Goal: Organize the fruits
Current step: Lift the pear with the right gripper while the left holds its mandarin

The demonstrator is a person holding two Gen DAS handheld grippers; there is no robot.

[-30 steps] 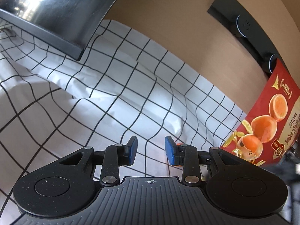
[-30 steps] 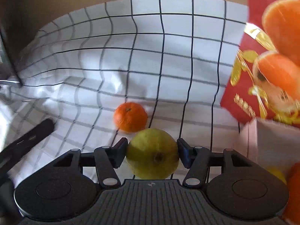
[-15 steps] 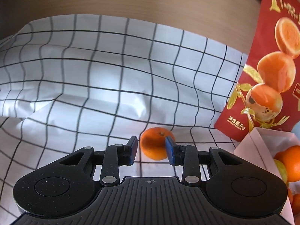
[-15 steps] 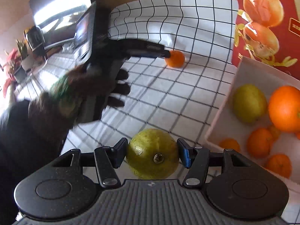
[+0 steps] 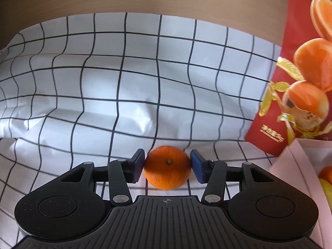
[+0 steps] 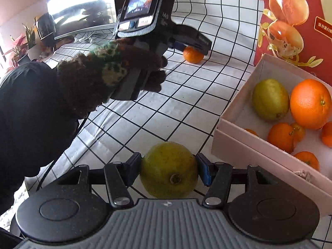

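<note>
The small round orange mandarin (image 5: 167,170) sits on the white black-gridded cloth (image 5: 124,87) covering the worktop, stem end facing us, directly between the blue pads of our left gripper (image 5: 167,166). The jaws are open just wider than the fruit, with a sliver of gap on the right side, so nothing is gripped yet; we judge a straight squeeze is all that remains. Our right gripper (image 6: 169,171) is clamped on a yellow-green round pear-like fruit (image 6: 169,170), held above the cloth just left of the pale pink cardboard box (image 6: 249,151) of oranges and another green fruit, its likely destination.
</note>
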